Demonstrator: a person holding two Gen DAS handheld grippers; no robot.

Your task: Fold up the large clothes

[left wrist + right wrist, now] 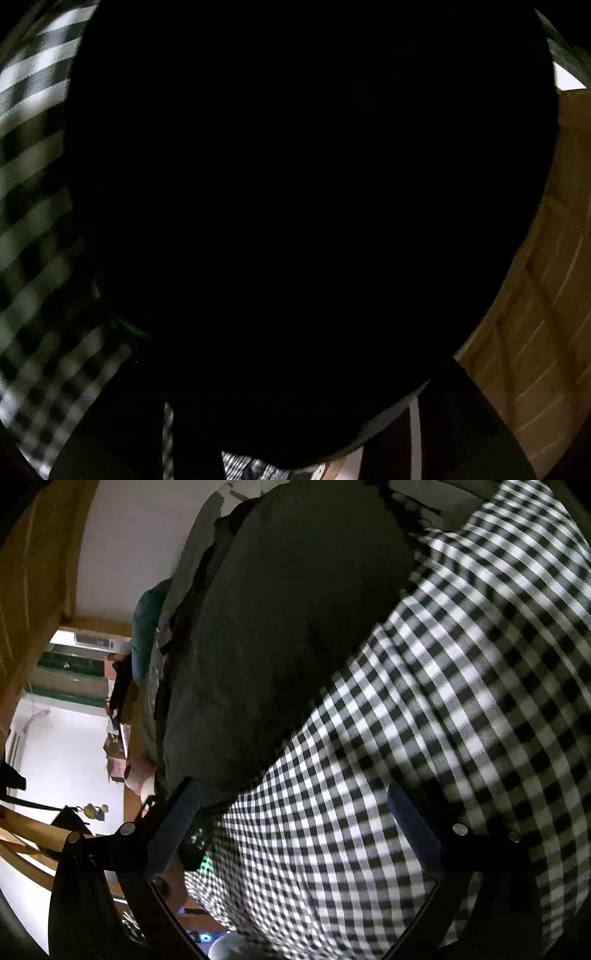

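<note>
Here | no legible writing | dark garment (280, 635) | checkered cloth (443, 720) | right tool (291, 834) agape

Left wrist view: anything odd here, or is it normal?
Yes: dark garment blacks out almost the whole lens, leaving only edges of checkered cloth. The left gripper's state is unreadable. Right gripper hangs open over the cloth.

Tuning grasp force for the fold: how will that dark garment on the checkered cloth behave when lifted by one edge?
Probably floppy: the dark garment lies in a soft rounded mound on the checkered cloth with no stiff edges. Likely to drape and block sight: it blacks out most of the left wrist view. Weight can't be told.
</note>
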